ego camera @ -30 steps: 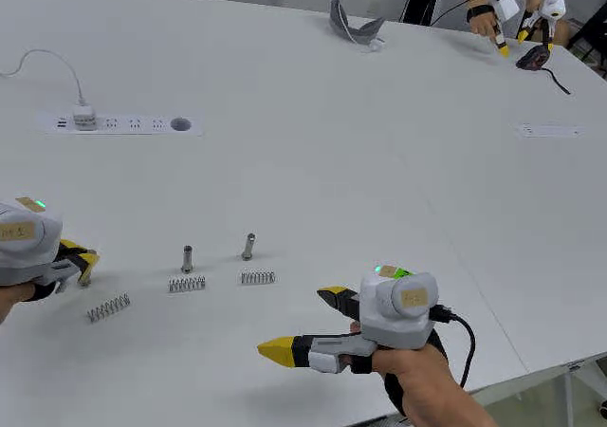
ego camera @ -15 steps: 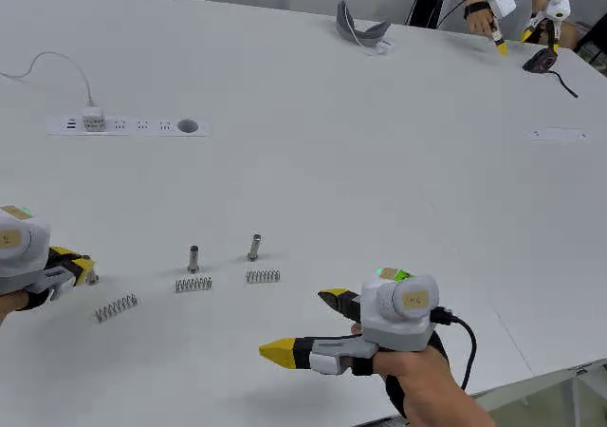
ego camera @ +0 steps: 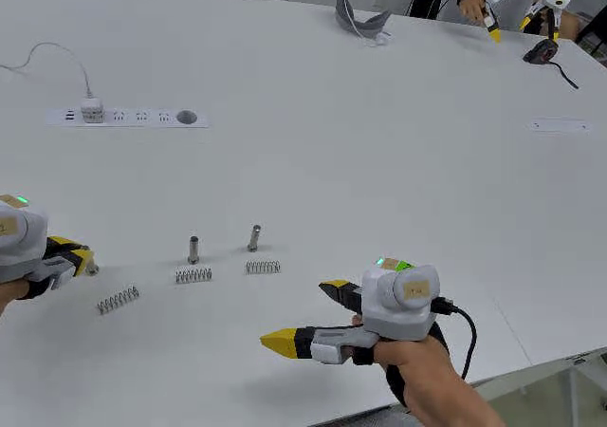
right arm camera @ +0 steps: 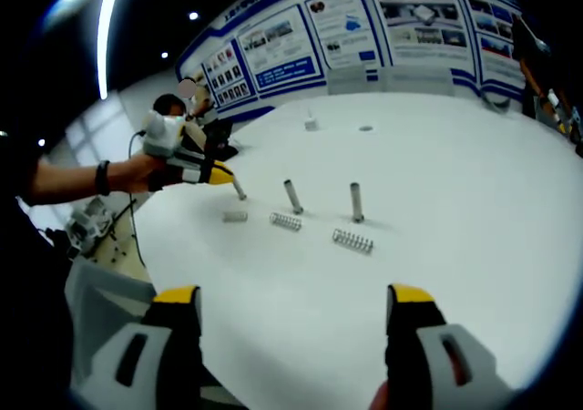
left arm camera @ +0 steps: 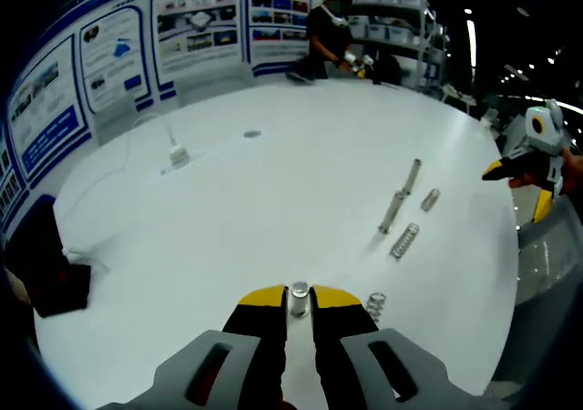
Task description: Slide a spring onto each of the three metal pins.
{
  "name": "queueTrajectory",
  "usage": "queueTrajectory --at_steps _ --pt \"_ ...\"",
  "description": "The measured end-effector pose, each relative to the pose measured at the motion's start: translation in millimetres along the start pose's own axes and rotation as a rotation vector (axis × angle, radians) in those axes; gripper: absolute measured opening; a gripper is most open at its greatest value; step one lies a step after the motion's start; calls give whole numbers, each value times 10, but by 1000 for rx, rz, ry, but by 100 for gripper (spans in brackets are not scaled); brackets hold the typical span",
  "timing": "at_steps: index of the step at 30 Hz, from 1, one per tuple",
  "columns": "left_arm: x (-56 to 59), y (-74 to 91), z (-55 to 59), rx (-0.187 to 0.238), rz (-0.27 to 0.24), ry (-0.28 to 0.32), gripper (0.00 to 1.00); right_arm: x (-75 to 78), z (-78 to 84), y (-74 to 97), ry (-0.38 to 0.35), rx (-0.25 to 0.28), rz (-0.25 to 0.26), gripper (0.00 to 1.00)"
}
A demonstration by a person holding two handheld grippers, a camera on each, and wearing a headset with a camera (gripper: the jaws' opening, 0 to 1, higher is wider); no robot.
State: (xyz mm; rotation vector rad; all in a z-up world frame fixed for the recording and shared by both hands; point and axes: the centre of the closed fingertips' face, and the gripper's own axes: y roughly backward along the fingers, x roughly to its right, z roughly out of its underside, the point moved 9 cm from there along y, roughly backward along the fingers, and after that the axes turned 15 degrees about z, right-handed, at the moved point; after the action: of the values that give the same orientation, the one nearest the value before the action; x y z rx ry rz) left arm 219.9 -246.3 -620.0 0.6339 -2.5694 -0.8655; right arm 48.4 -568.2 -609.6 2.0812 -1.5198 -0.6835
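Observation:
Two metal pins point(ego camera: 193, 250) point(ego camera: 254, 237) stand upright on the white table point(ego camera: 360, 161). A spring point(ego camera: 193, 275) lies in front of the first and a spring point(ego camera: 263, 267) in front of the second. A third spring point(ego camera: 119, 300) lies further left. My left gripper point(ego camera: 83, 261) at the far left is shut on the third pin point(left arm camera: 298, 298), whose end shows between the yellow tips just above the table. My right gripper point(ego camera: 303, 316) hovers open and holds nothing near the front edge, right of the springs. The right gripper view takes in both pins point(right arm camera: 292, 196) point(right arm camera: 356, 201).
A white power strip point(ego camera: 123, 118) with a plugged cable lies at the back left. A grey object point(ego camera: 358, 19) rests at the far edge. Another person's hands point(ego camera: 479, 0) work with grippers at the far right. The table's front edge runs just behind my right hand.
The head camera has shifted a little. My left gripper keeps the pin at about the same spot by the leftmost spring. The right gripper stays open in place.

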Motion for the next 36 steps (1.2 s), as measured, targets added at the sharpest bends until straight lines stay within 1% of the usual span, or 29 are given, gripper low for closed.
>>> queueTrajectory --at_steps 4,7,14,21,27,34,36 --pt "-16 -17 3 -5 4 0 12 2 1 -4 2 -1 0 85" --pt "-5 -26 12 -8 5 -4 9 3 -2 -7 3 -1 -1 85" --pt "2 -75 -6 -1 8 7 8 11 -10 -4 4 0 1 85" --pt "71 -137 -40 7 21 -3 8 25 -13 18 2 5 4 85" --pt "119 -224 -89 7 37 -13 8 44 -5 32 0 5 8 85" --pt "139 -289 -126 11 47 -9 8 53 12 39 -4 5 10 85" --pt "151 -295 -129 16 51 1 8 61 16 39 -7 5 12 85"
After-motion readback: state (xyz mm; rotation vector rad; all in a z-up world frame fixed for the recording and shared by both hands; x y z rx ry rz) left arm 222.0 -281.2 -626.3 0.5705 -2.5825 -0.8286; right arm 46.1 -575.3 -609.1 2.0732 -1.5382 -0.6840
